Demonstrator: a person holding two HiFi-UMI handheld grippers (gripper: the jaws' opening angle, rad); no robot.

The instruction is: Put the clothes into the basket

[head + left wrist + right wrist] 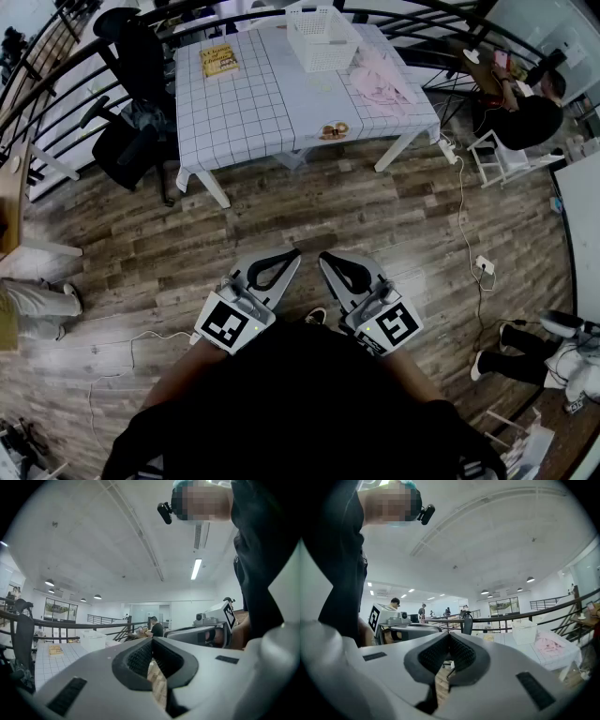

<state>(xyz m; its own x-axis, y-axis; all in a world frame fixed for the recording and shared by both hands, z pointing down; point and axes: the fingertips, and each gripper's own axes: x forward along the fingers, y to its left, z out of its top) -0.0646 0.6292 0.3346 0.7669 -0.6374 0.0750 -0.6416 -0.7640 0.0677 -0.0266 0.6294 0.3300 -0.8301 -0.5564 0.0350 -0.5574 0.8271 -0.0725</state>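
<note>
- Standing well back from the white grid-patterned cloth-covered surface [253, 103]. I read the step in hand as the approach, with nothing grasped yet.
- The left gripper [292, 255] and right gripper [326, 257] are both held level, close to the body, over the wooden plank floor [281, 206]. Both sets of fingers are closed tip to tip and hold nothing. Each gripper view shows only floor through the gap behind the tips.
- The crumpled pink clothes [380, 75] lie on the surface just right of the white plastic lattice basket [322, 37]. No garment is visibly in the basket.
- To do it well:
  - Walk in to the near edge and open one set of fingers before reaching.
  - Bite a bunched fold, not a flat hem.
  - Lift clear of the basket rim and release over the middle.
  - The basket looks light, so the other gripper could steady it.
- Keep the reach clear of the flat yellow book [218, 61] and the small brown object [334, 130] near the front edge.
- Hard to make out:
  - whether the pink heap is one garment or several
  - whether the heap touches the basket wall
  - what the basket has inside
  - what the brown object is
</note>
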